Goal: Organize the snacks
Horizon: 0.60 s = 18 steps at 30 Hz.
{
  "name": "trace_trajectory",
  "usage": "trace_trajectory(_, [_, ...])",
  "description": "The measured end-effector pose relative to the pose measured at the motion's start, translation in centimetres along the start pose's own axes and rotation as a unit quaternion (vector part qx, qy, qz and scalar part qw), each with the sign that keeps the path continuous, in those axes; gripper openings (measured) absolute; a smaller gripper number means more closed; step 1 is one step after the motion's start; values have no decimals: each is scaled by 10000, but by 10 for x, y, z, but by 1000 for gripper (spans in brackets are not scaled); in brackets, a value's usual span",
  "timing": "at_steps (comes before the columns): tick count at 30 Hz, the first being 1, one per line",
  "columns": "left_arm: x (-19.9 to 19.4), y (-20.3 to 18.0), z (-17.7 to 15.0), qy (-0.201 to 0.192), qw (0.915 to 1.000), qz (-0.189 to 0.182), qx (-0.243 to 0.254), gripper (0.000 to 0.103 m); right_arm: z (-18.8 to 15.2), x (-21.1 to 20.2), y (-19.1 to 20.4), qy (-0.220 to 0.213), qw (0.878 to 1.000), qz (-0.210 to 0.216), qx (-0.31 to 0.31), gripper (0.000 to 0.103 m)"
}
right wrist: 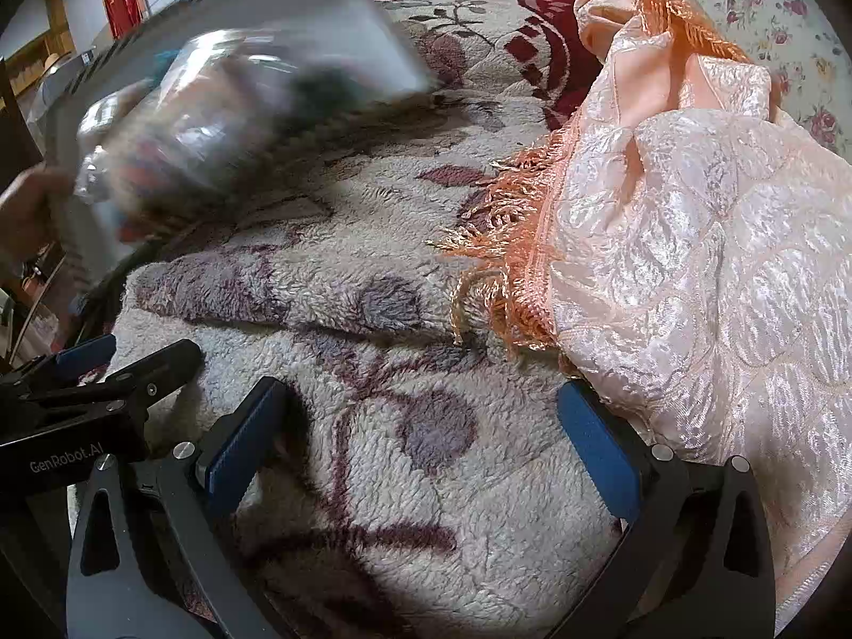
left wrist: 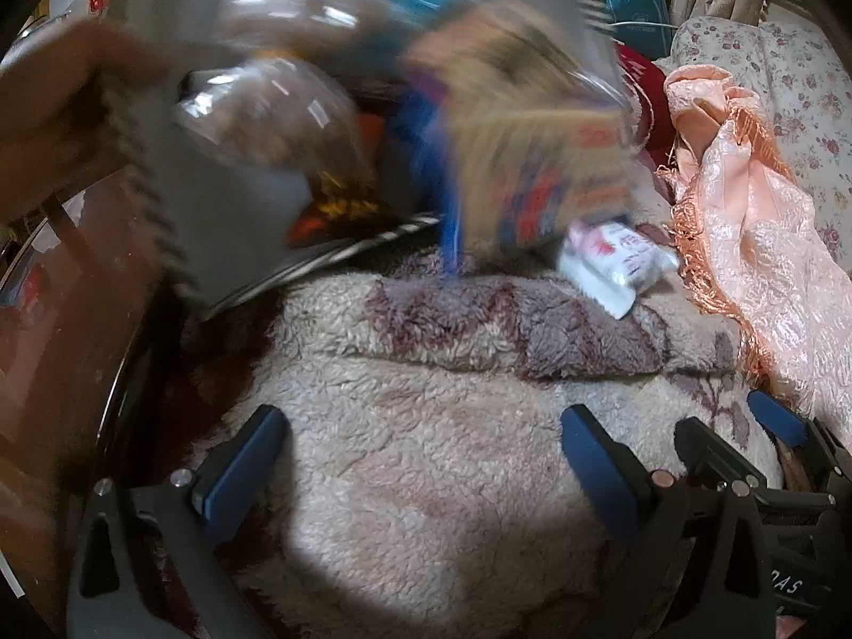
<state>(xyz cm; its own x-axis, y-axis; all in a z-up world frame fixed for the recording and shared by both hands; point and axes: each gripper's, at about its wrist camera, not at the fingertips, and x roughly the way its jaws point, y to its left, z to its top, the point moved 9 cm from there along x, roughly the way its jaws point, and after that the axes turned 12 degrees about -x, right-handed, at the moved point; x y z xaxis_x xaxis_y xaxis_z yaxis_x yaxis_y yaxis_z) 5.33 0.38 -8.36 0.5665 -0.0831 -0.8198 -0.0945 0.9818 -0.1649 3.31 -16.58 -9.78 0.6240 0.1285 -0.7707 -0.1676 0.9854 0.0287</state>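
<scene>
A grey storage box [left wrist: 229,213] with a striped rim is tilted over the fleece blanket, held by a bare hand [left wrist: 48,101] at the left. Blurred snack packets spill from it: a clear bag of brown snacks [left wrist: 277,112], a tan and orange packet [left wrist: 538,160], and a small white packet [left wrist: 612,261] lying on the blanket. The right wrist view shows the same tilted box [right wrist: 319,26] and blurred bags [right wrist: 213,122] at upper left. My left gripper [left wrist: 426,463] is open and empty above the blanket. My right gripper [right wrist: 420,436] is open and empty; it also shows in the left wrist view [left wrist: 745,442].
A cream fleece blanket [right wrist: 426,479] with purple flower print covers the surface. A peach fringed quilt [right wrist: 692,239] lies bunched at the right. A floral sheet [left wrist: 788,80] lies behind it. Dark wooden furniture [left wrist: 64,293] stands at the left.
</scene>
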Motion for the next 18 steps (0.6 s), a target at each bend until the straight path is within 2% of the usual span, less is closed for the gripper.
trace_trajectory(18, [-1, 3, -2, 2, 10000, 14, 13, 103, -1, 2, 0, -8, 10000, 5, 8, 103])
